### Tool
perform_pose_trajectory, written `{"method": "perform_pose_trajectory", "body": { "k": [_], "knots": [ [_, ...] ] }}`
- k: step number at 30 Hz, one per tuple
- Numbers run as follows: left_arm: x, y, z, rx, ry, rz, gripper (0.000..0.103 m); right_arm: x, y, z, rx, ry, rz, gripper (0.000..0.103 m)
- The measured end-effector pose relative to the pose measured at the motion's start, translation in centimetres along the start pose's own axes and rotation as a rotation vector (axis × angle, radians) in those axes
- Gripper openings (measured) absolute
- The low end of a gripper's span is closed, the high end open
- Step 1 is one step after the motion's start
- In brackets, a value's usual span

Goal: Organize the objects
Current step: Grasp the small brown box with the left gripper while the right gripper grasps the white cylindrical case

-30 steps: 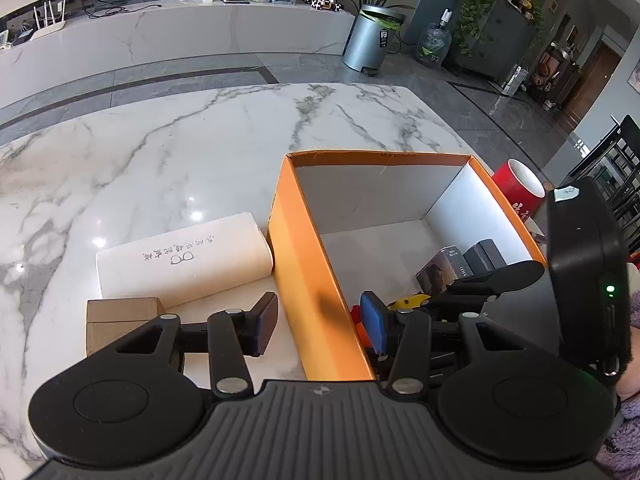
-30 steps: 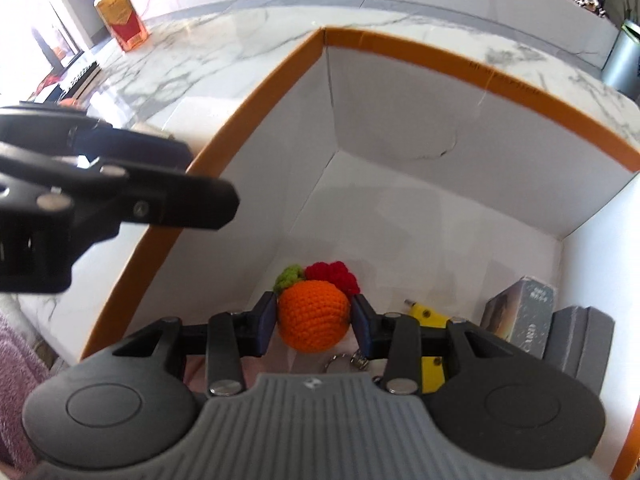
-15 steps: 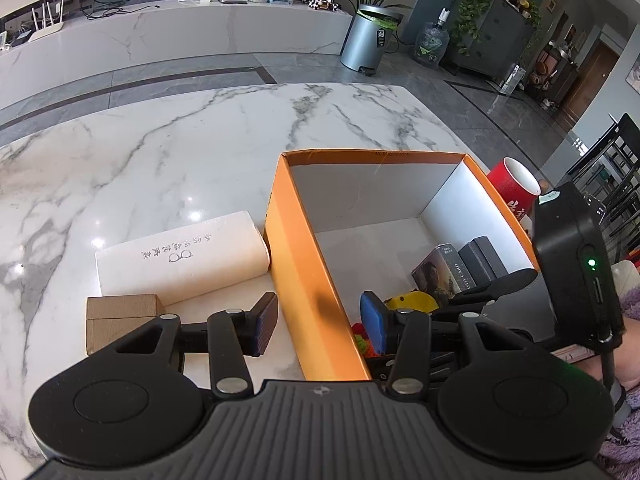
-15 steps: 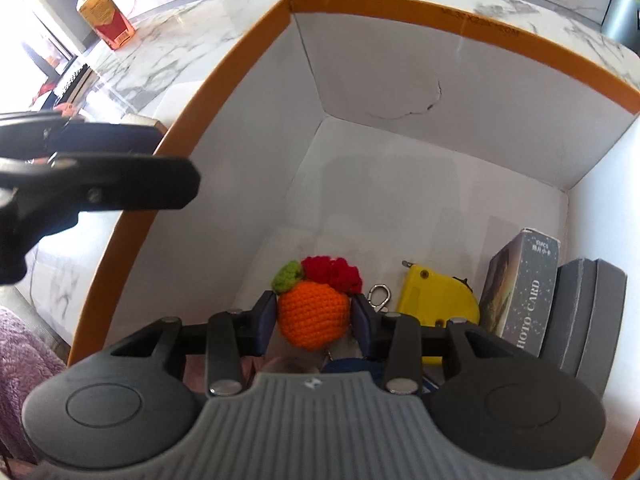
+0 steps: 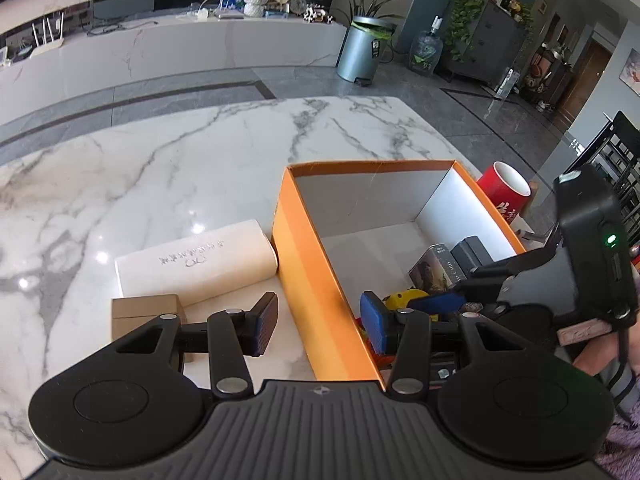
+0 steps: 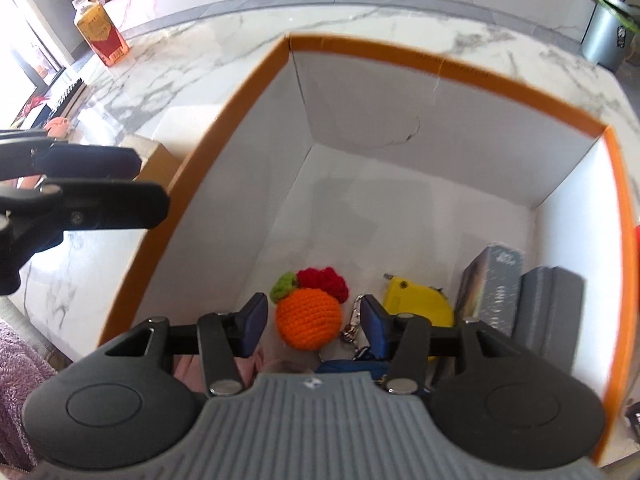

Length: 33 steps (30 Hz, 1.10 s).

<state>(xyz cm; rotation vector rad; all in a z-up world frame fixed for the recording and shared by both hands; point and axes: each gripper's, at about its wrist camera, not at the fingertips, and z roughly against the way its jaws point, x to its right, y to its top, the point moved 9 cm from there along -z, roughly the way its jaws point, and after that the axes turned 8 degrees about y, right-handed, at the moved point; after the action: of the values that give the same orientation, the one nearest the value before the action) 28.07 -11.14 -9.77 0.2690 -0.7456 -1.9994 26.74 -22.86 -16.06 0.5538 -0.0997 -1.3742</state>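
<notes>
An orange box with white inner walls stands on the marble table. My right gripper is open inside the box, its pads on either side of an orange crocheted fruit with red and green knit tops and a keychain; they do not touch it. A yellow tape measure, a card box and a grey case also lie in the box. My left gripper is open and empty, straddling the box's near left wall.
A cream rolled towel and a small brown cardboard box lie left of the orange box. A red mug stands behind its right side. An amber bottle stands at the table's far left.
My right gripper has opened and let go of the crocheted fruit, which now lies in the box. The right gripper has lifted slightly. The left gripper has barely moved.
</notes>
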Motion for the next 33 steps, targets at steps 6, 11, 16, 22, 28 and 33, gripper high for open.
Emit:
{"method": "perform_pose_trajectory", "body": {
  "k": [6, 11, 16, 22, 28, 33],
  "knots": [
    [-1.3, -0.4, 1.8, 0.039, 0.07, -0.035, 0.054, -2.0, 1.1, 4.0, 0.142, -0.049, 0.059, 0.053],
    [-3.5, -1.1, 2.9, 0.056, 0.12, -0.049, 0.057, -4.3, 2.2, 7.2, 0.251, -0.027, 0.125, 0.053],
    [-6.0, -1.8, 3.8, 0.056, 0.136, -0.05, 0.062, -7.6, 3.5, 7.8, 0.259, 0.023, 0.252, 0.053],
    [-8.4, -3.4, 2.8, 0.026, 0.165, -0.035, 0.072, -11.4, 4.3, 4.7, 0.17, 0.038, 0.431, 0.053],
    [-9.9, -3.8, 0.1, 0.009, 0.173, 0.027, 0.077, -12.4, 5.1, 0.6, 0.063, -0.005, 0.549, 0.053],
    [-10.1, -3.1, -2.2, 0.002, 0.159, 0.065, 0.082, -11.5, 6.3, -2.0, -0.012, -0.03, 0.608, 0.052]
  ]
}}
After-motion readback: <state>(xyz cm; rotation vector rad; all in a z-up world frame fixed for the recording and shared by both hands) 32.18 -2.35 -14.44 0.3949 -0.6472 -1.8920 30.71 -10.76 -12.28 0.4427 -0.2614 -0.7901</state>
